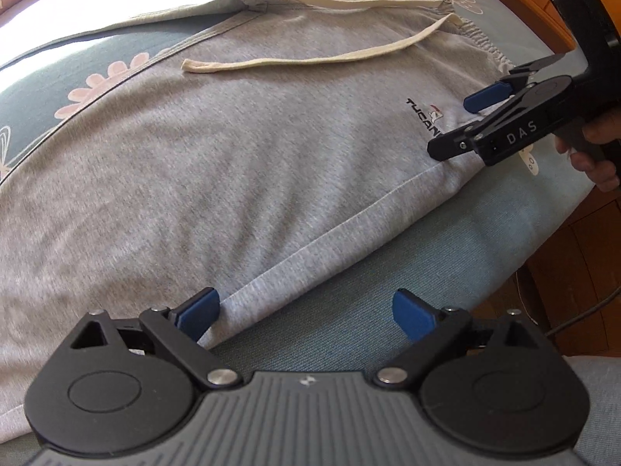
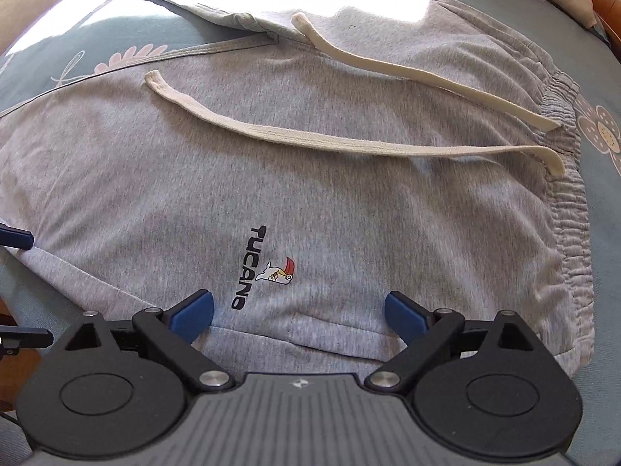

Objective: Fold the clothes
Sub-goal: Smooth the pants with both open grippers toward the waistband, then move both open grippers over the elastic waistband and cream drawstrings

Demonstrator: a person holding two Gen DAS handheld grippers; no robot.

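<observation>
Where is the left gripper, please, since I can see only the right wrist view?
Observer: The left gripper hangs over the garment's hem, further along it from yours.
Operator: Are its jaws open?
Observer: Yes, wide open. The hem passes between them, not clamped.
Operator: Is anything behind the right gripper?
Observer: Only the hand that holds its handle.
</observation>
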